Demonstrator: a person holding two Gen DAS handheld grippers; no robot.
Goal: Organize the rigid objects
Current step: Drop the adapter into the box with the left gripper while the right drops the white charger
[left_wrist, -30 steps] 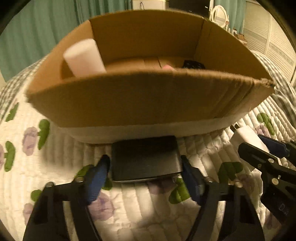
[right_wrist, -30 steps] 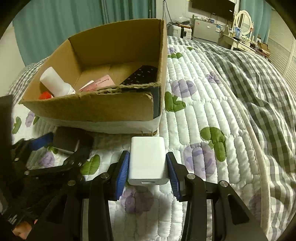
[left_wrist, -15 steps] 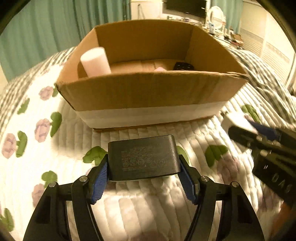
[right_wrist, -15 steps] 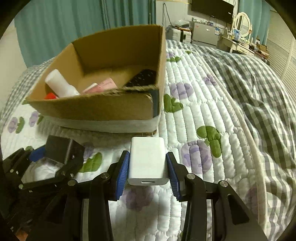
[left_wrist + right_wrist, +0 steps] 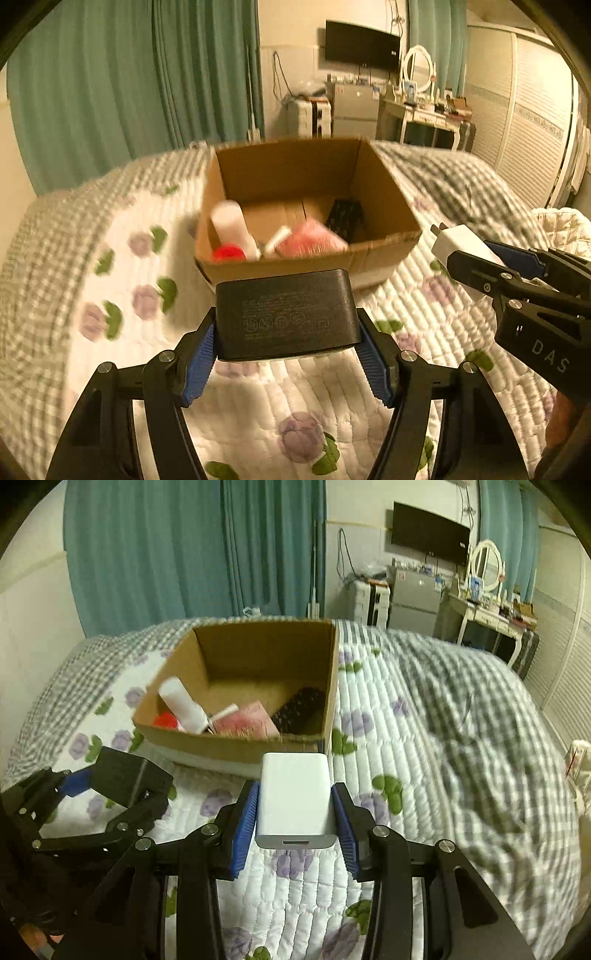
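My left gripper [image 5: 288, 354] is shut on a black power adapter [image 5: 286, 317] and holds it in the air above the quilt, short of the cardboard box [image 5: 310, 267]. My right gripper [image 5: 295, 819] is shut on a white charger [image 5: 295, 799], also held up before the box [image 5: 236, 746]. The box holds a white bottle [image 5: 183, 705], a red cap [image 5: 164, 720], a pink packet [image 5: 247, 720] and a black remote [image 5: 297, 710]. The right gripper with the charger [image 5: 460, 240] shows at the right of the left wrist view; the left gripper with the adapter [image 5: 122, 775] shows at the left of the right wrist view.
The box stands on a quilted bedspread with purple flowers [image 5: 369, 849]; a grey checked blanket [image 5: 480, 720] lies to the right. Teal curtains [image 5: 129, 92], a wall TV [image 5: 430, 531] and a dresser with a mirror [image 5: 487, 602] are behind.
Both grippers have risen with their objects and pulled back from the box, so its inside now shows from above. The black adapter came up off the quilt.
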